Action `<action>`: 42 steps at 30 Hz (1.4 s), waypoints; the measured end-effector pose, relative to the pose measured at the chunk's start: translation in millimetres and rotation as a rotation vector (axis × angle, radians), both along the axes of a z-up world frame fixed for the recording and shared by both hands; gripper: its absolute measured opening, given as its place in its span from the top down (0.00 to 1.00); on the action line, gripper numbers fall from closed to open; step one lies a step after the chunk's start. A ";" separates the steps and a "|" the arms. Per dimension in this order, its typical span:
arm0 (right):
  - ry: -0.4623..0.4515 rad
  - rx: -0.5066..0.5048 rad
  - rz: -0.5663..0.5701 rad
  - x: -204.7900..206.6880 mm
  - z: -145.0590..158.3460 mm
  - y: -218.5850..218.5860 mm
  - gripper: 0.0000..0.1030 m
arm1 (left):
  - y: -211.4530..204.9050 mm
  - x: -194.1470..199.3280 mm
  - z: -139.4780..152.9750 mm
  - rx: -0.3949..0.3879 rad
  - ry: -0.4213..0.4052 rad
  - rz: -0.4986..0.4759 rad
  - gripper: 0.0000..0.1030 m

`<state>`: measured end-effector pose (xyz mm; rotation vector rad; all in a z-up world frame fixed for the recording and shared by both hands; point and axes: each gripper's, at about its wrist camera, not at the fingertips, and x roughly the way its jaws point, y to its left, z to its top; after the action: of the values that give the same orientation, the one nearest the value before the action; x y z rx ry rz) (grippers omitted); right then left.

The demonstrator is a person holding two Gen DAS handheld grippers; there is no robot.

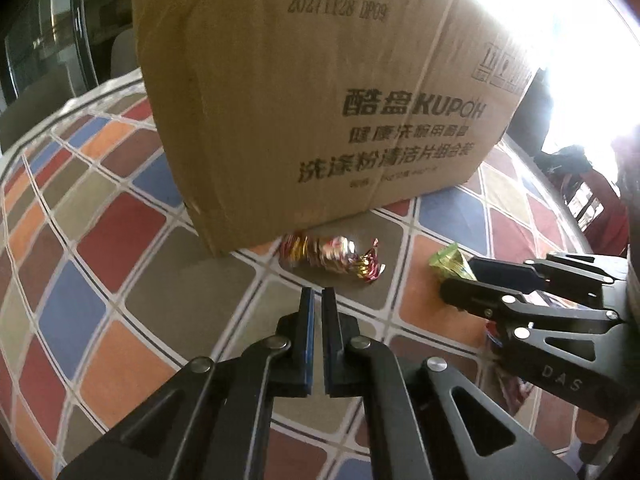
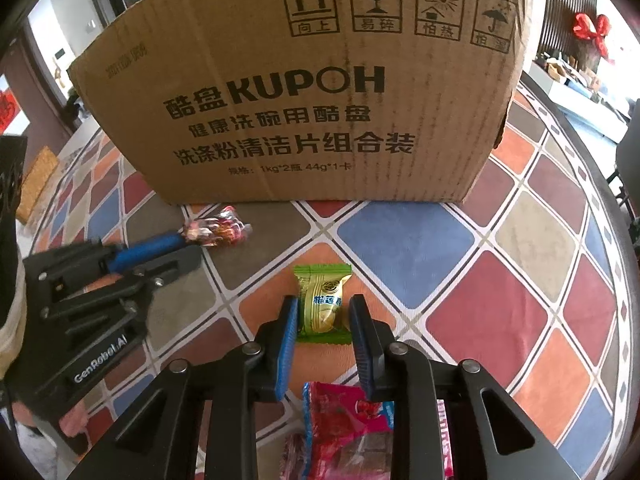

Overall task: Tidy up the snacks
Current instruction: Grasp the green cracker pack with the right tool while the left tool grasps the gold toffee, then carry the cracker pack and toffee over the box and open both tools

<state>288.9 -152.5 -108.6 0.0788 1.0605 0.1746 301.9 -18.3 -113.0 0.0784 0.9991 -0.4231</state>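
Right wrist view: right gripper parted around one green snack; left gripper nearly closed, empty; one foil snack and one cardboard box ahead.

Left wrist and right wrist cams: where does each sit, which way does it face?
Left wrist: on the left gripper, looking along its nearly closed, empty fingers at the cardboard box and a red-gold foil snack; the right gripper enters from the right.
Right wrist: on the right gripper, facing the box front, open fingers either side of a green snack packet; the left gripper sits at left.
Shared: box, checkered tablecloth, both snacks, each other's gripper.
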 end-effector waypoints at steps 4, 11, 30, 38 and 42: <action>0.002 0.012 0.002 -3.3 1.8 -4.3 0.74 | 2.4 -6.2 0.2 -0.009 0.008 -0.001 0.95; -0.010 0.033 0.004 -9.8 10.0 -7.4 0.74 | 2.8 -1.0 15.3 -0.094 0.012 0.045 0.77; -0.025 0.054 -0.008 -14.7 19.8 -23.5 0.74 | -9.7 16.4 -0.2 -0.078 0.074 0.167 0.75; -0.033 0.064 -0.009 -14.6 24.0 -26.1 0.74 | -11.3 7.1 6.8 -0.082 0.063 0.150 0.75; -0.046 0.078 -0.004 -18.2 33.0 -28.3 0.74 | -7.6 -4.3 21.7 -0.085 0.033 0.137 0.75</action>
<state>270.7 -180.8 -75.6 0.1471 1.0076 0.2130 297.6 -25.9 -91.3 -0.0738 1.0109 -0.3421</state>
